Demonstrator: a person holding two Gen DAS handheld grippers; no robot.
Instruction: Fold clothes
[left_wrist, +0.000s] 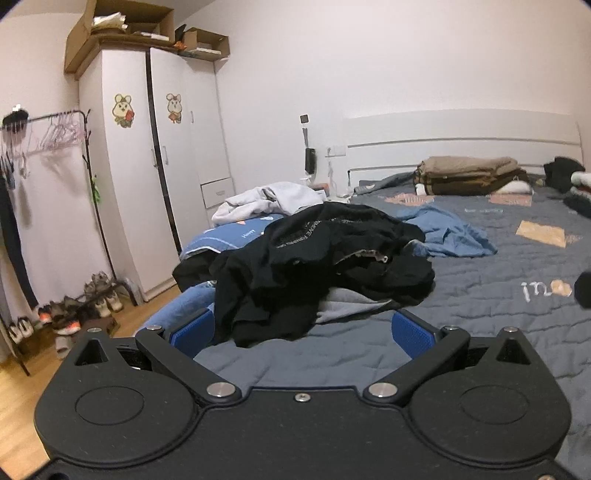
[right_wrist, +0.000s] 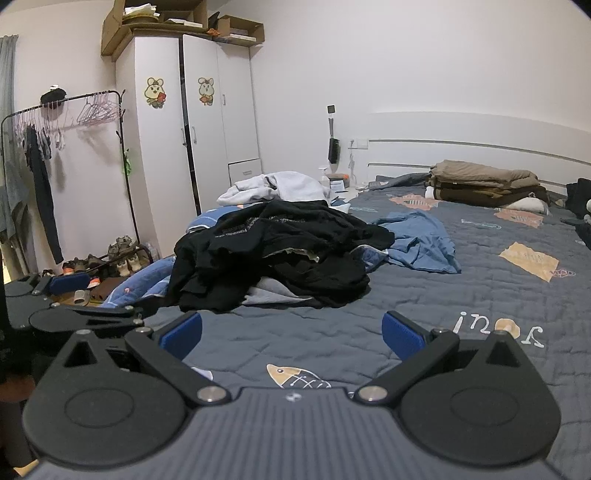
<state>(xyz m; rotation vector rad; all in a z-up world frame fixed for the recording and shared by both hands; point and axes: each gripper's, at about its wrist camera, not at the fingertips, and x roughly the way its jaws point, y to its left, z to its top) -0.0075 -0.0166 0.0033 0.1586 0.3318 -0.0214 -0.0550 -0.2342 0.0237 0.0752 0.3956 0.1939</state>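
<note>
A heap of black clothes lies crumpled on the grey quilted bed, with a grey garment under it. A blue garment is spread behind the heap, and a white one lies on its far left. My left gripper is open, its blue pads just short of the heap's near edge. My right gripper is open over bare quilt, nothing between its fingers. The left gripper also shows at the left edge of the right wrist view.
Folded brown blankets sit by the white headboard. Left of the bed stand a white wardrobe, a clothes rack with hangers, and shoes on the wooden floor. Dark items lie at the far right.
</note>
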